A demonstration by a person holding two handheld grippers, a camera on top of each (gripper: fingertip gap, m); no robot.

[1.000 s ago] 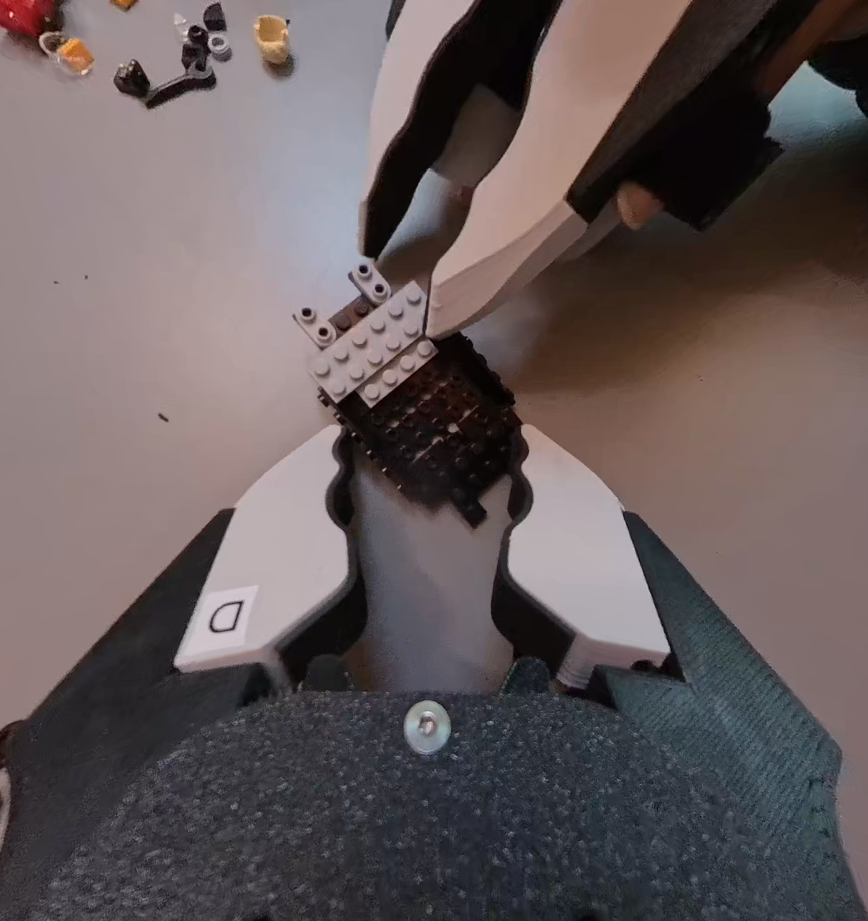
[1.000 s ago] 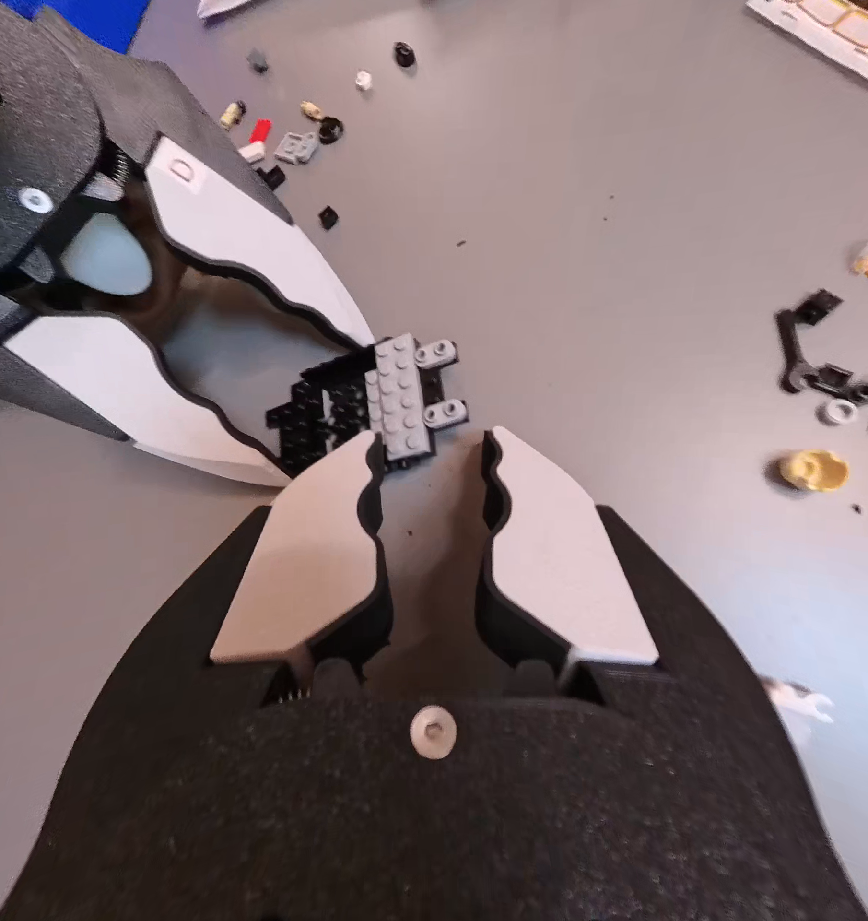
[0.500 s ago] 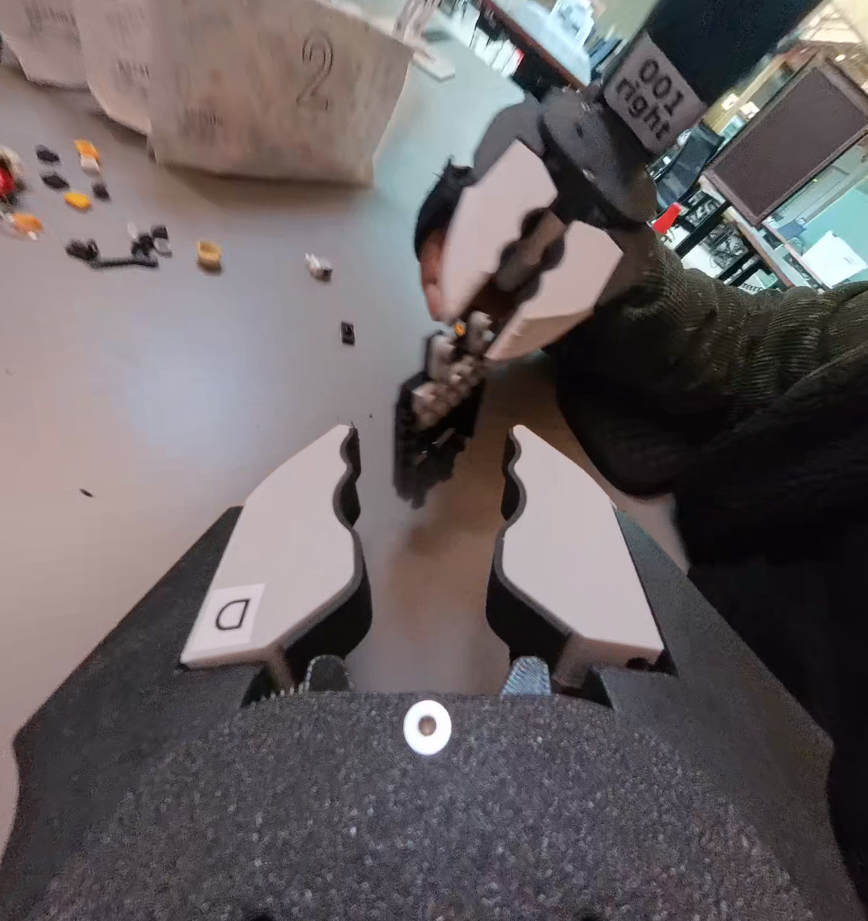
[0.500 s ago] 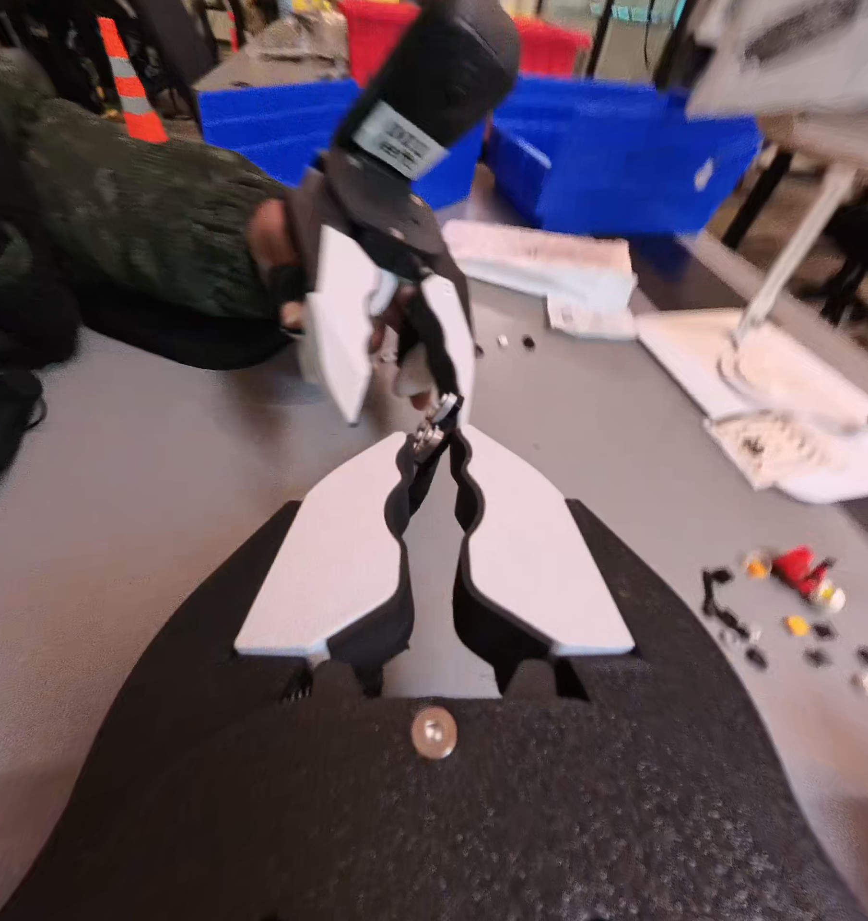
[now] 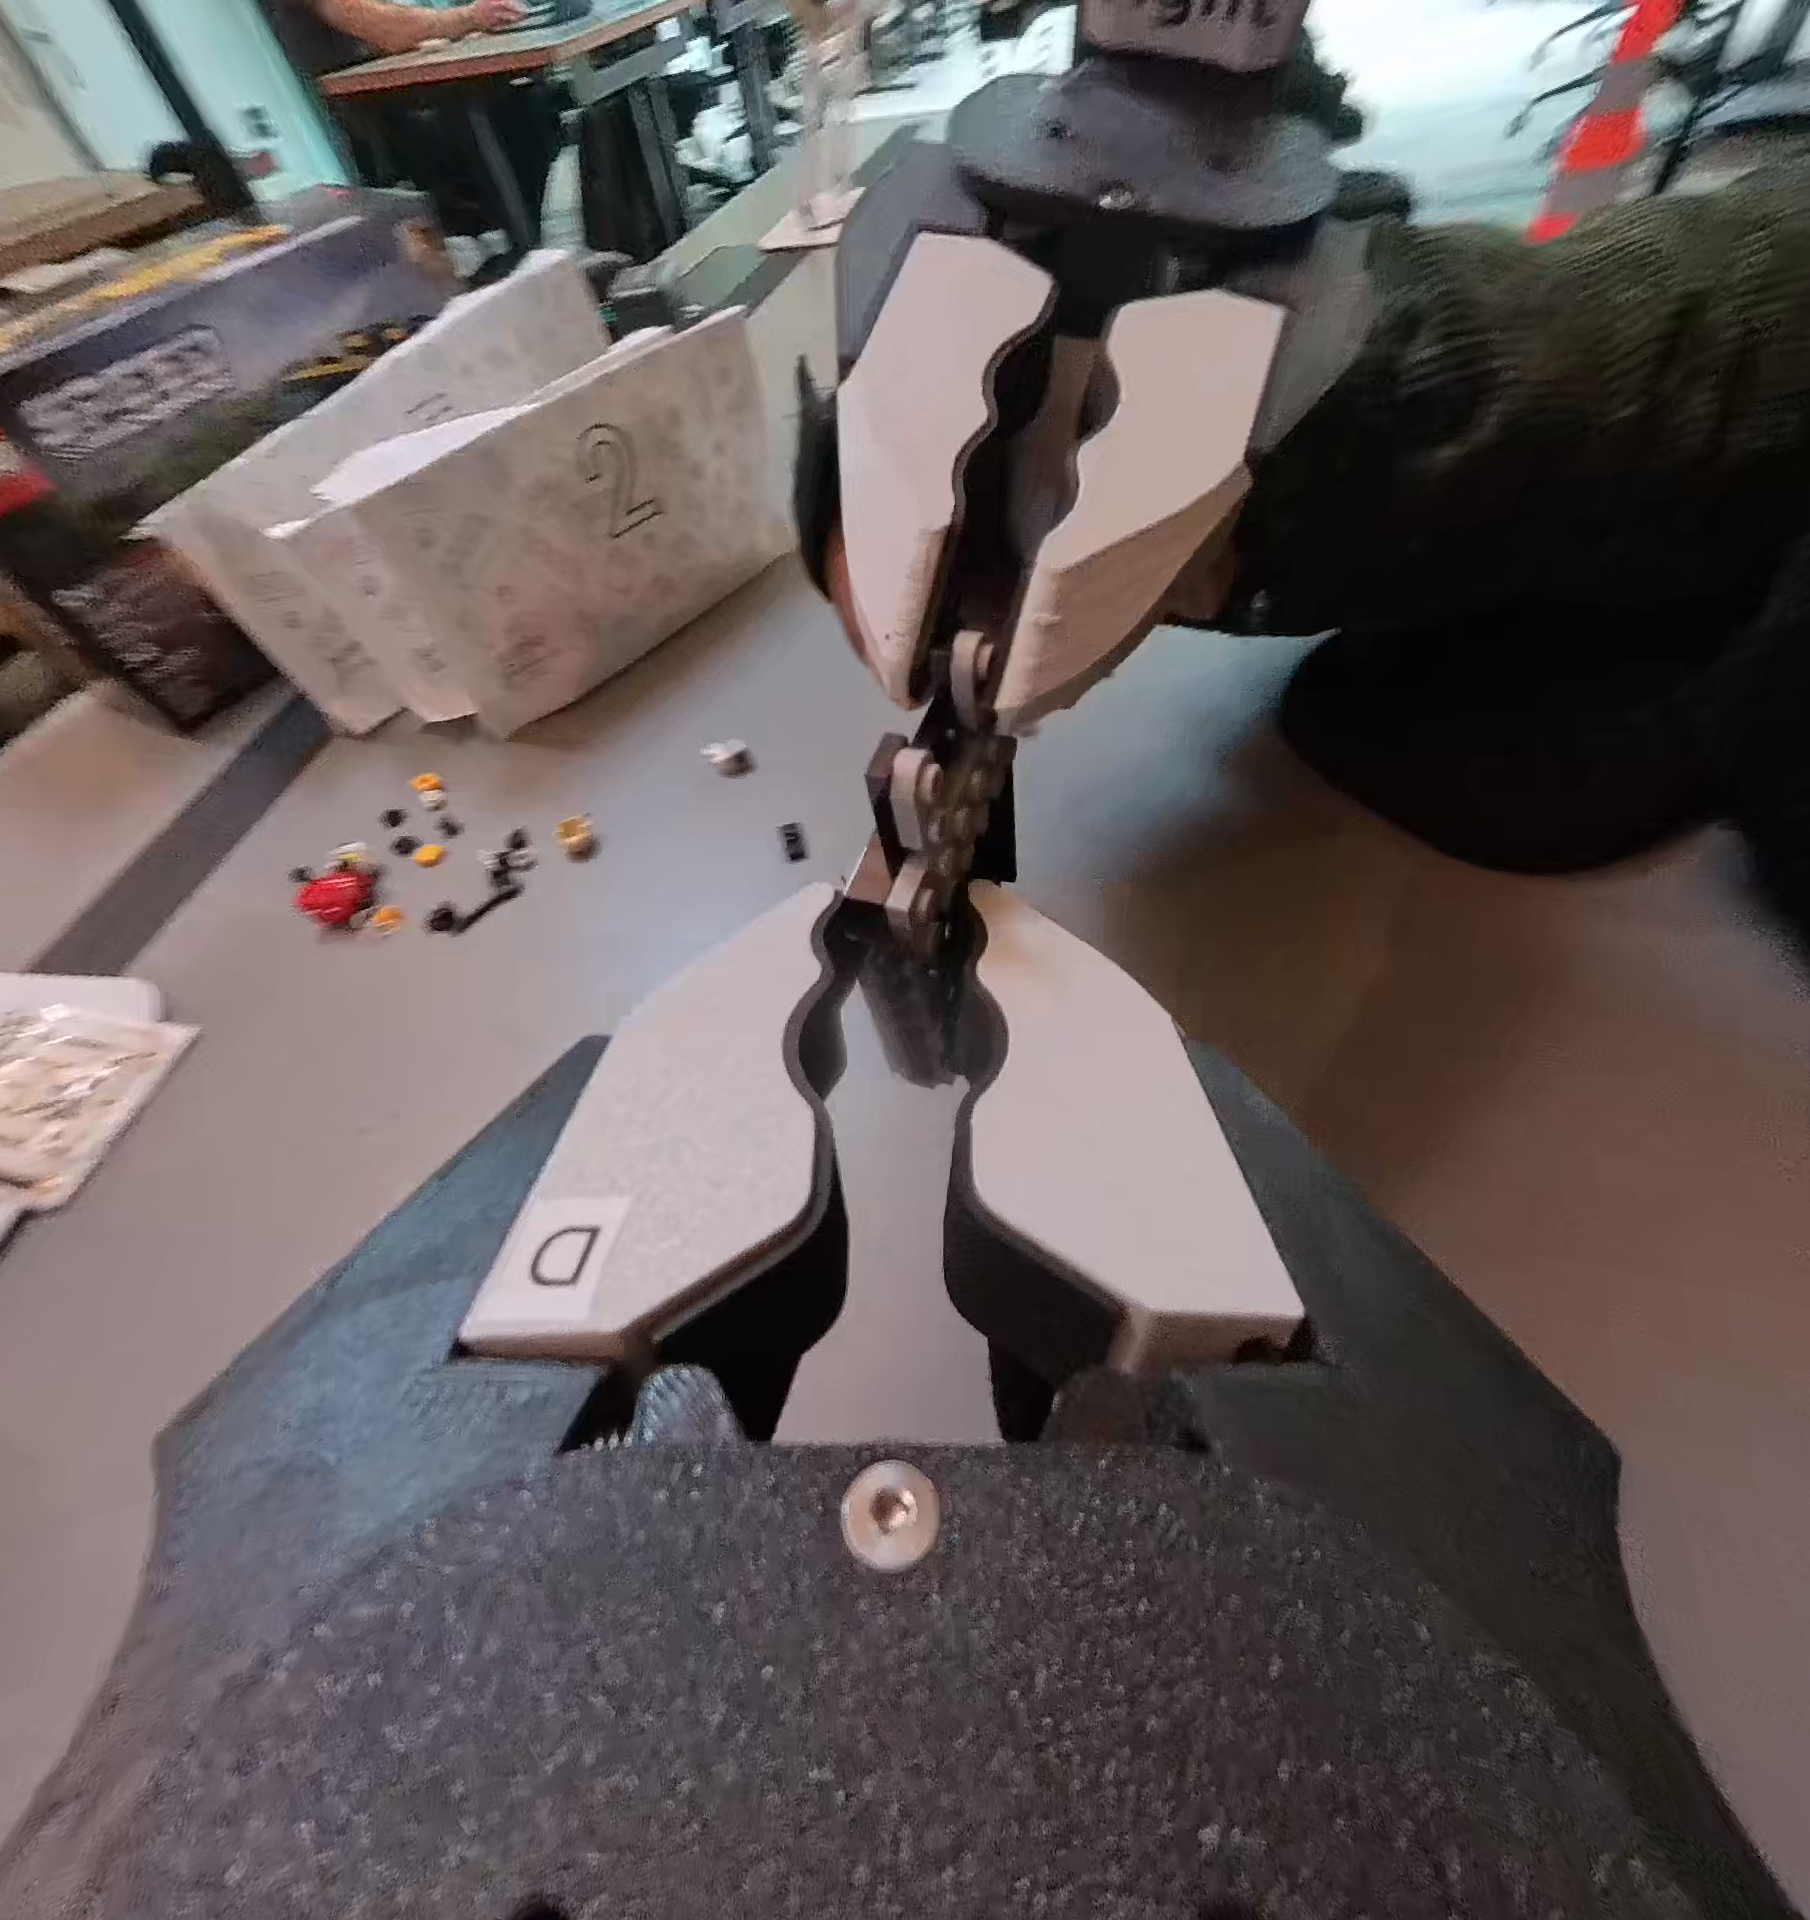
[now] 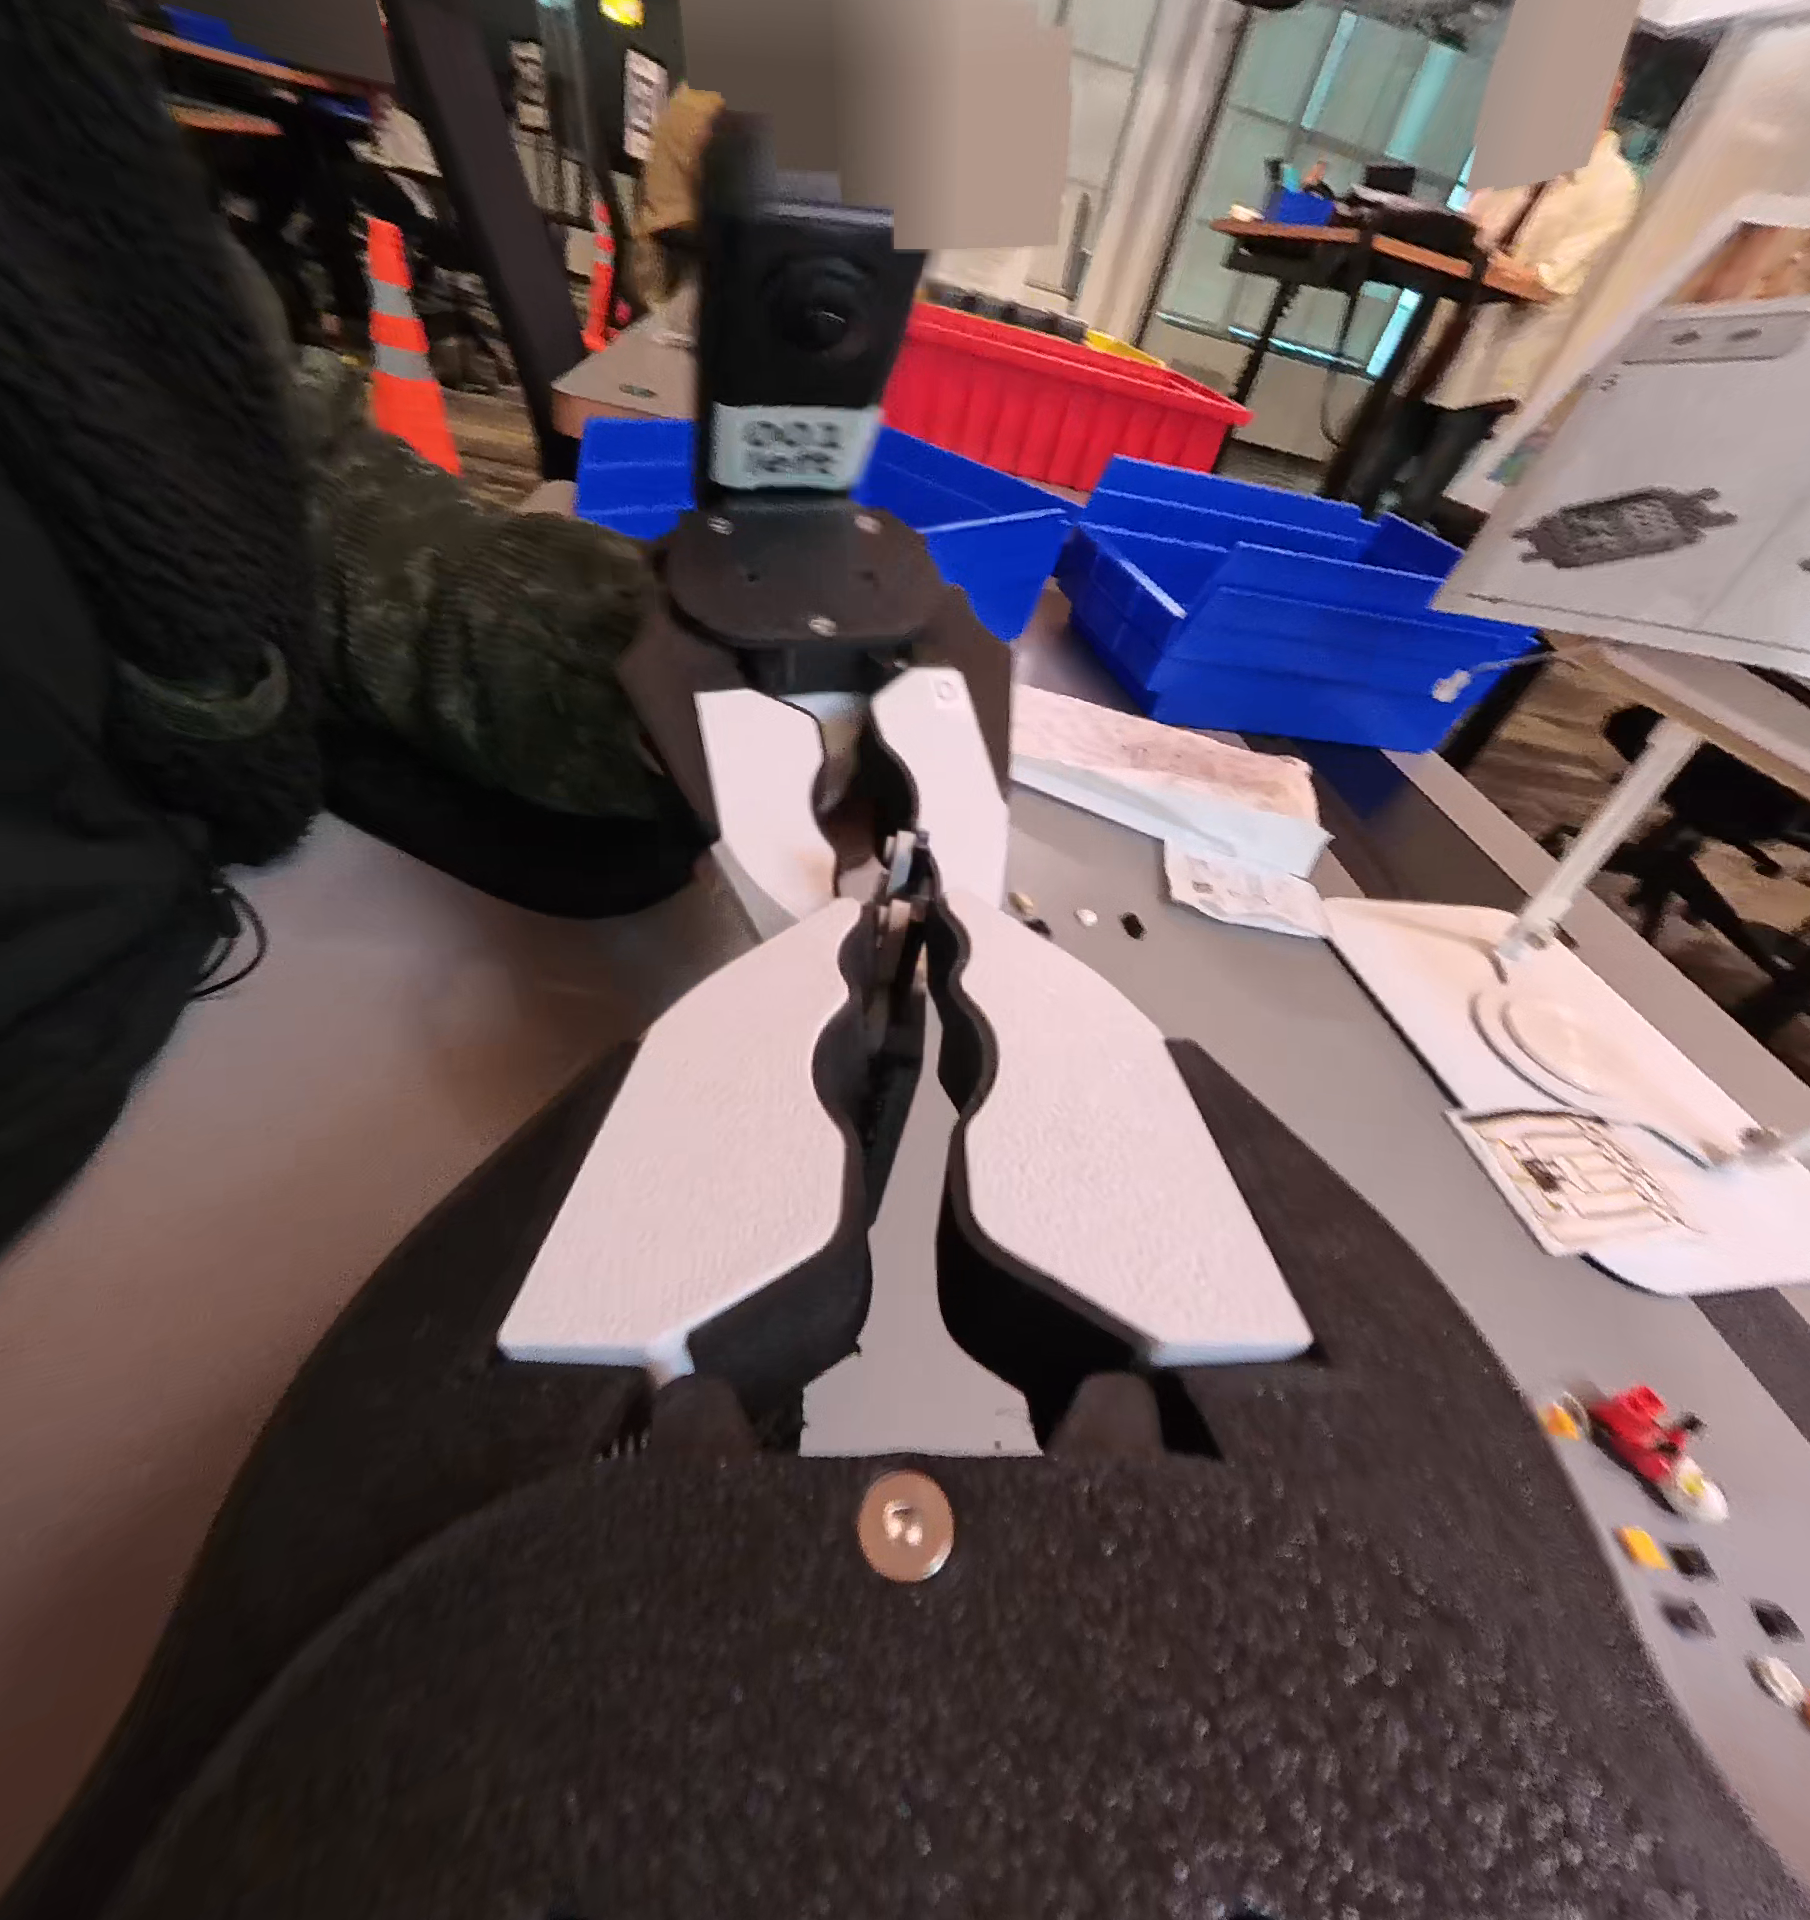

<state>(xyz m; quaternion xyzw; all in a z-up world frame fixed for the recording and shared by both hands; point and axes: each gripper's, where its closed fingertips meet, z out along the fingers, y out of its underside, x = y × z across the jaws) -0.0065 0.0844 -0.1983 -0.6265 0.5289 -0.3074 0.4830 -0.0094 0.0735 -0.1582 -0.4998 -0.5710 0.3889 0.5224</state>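
Left tongs (image 5: 906,925): narrow, pads pressed on the near end of the brick assembly (image 5: 937,831), a black studded plate with grey plates fixed across it; right tongs (image 5: 968,675): narrow too, tips clamped on the far end of the same assembly, pointing back at mine; the two pairs meet nose to nose across it.

Change noted: a second ago the assembly lay flat on the table (image 5: 361,1091) with both pairs spread wide about it; it now stands on edge, lifted clear of the table and carried wholly between the two grips; the table no longer bears it.

From the right wrist view the assembly (image 6: 896,914) shows edge-on, thin, running from the right tongs (image 6: 901,925) into the left tongs (image 6: 880,862) beyond.

Surroundings, relative to the assembly: loose small pieces (image 5: 433,873) lie on the table to its left, well apart; white paper bags (image 5: 527,582) stand beyond those; blue bins (image 6: 1244,603) sit behind it in the right wrist view; frames somewhat blurred.
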